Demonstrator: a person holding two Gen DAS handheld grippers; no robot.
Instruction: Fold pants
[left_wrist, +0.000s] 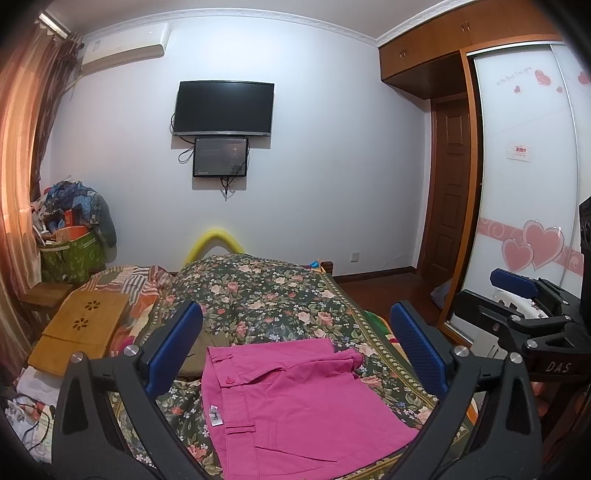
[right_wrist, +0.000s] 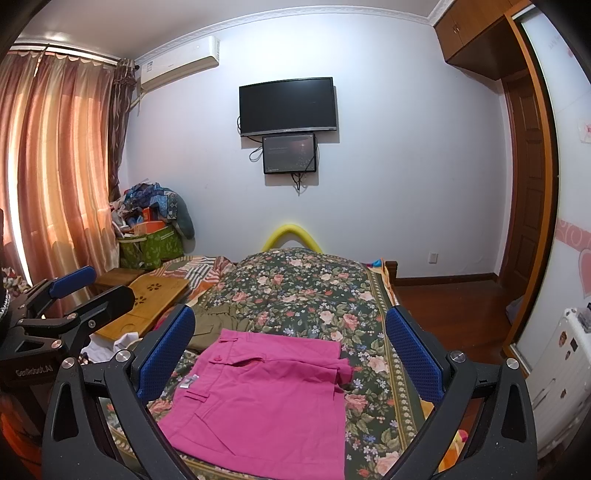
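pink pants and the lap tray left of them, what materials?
Pink pants: looks like matte woven cotton twill; crisp seams, soft creases, no sheen. Lap tray: likely bamboo or light wood, smooth finish; warm honey colour and flower-shaped cutouts, grain too faint to confirm.

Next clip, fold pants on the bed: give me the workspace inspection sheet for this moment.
Surface: floral bedspread, rumpled at the far end.
Job's things: pink pants lying folded flat, waistband toward the left.
Clutter: olive garment beyond the pants; bamboo lap tray; piled green bin.
Grippers: left gripper and right gripper both open, empty, above the pants.
Cables: wires hang under the wall screens.
Surroundings: curtains, wardrobe, wooden door.
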